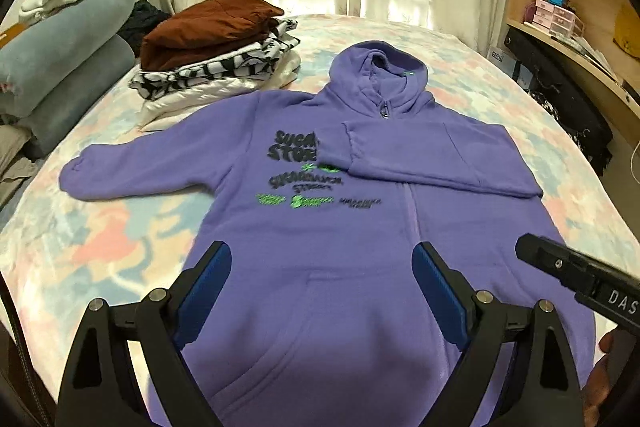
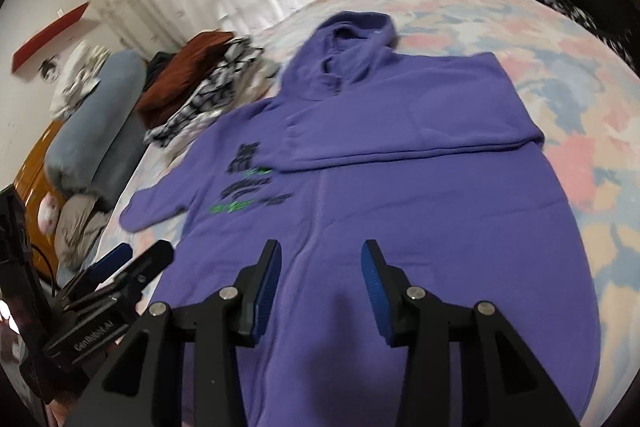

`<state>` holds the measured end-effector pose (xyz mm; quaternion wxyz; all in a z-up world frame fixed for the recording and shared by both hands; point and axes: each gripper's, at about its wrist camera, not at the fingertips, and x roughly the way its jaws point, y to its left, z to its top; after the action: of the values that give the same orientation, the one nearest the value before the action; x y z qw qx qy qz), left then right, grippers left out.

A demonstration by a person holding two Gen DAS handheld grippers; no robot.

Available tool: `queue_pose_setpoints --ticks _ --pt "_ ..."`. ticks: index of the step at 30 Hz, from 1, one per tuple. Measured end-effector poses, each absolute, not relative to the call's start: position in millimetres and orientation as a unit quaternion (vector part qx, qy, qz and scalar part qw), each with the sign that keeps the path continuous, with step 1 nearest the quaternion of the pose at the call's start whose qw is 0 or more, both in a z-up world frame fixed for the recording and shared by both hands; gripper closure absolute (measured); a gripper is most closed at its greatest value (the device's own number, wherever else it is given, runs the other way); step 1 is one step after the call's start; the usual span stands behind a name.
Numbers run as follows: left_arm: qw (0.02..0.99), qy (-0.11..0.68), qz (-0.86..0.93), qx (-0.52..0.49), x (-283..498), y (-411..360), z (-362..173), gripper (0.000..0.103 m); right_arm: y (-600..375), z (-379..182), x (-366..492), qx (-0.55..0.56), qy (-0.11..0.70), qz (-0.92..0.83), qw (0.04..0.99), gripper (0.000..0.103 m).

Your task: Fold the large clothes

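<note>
the purple hoodie (image 1: 360,287) lies face up on the bed (image 1: 100,247), one sleeve (image 1: 420,155) folded across its chest, black print reading "sugar". left tool (image 1: 322,279) gapes wide, empty; right tool (image 2: 320,279) stands partly open, empty, lettered "das".

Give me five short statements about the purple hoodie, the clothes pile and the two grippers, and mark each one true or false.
1. The purple hoodie lies front up on the bed. True.
2. Both sleeves are folded across the chest. False: only one is; the other sleeve lies stretched out.
3. A brown garment tops the folded pile. True.
4. The left gripper clamps the hem. False: its jaws stand open, holding nothing.
5. The right gripper holds nothing. True.
</note>
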<state>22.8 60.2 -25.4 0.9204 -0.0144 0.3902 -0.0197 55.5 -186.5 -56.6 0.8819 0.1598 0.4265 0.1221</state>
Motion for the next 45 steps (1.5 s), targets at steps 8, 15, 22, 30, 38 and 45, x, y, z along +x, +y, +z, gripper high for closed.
queue_pose_setpoints --ticks 8,15,22,30,38,45 --pt "0.925 0.378 -0.012 -0.035 -3 110 -15 0.012 -139 -35 31 0.102 0.406 0.138 0.898 0.061" --pt "0.923 0.374 -0.004 -0.088 -4 164 -13 0.012 -93 -31 34 0.057 0.398 0.155 0.903 0.061" --pt "0.914 0.376 0.005 -0.152 15 223 -27 0.012 -48 -31 58 0.03 0.393 0.173 0.903 0.061" --pt "0.9 0.372 0.024 -0.227 50 304 -63 0.012 11 -46 102 0.013 0.392 0.194 0.899 0.061" --pt "0.866 0.386 0.042 -0.316 94 388 -112 0.012 72 -73 149 -0.005 0.403 0.218 0.889 0.062" --pt "0.831 0.394 0.05 -0.39 125 450 -150 0.012 126 -95 187 -0.033 0.411 0.251 0.876 0.066"
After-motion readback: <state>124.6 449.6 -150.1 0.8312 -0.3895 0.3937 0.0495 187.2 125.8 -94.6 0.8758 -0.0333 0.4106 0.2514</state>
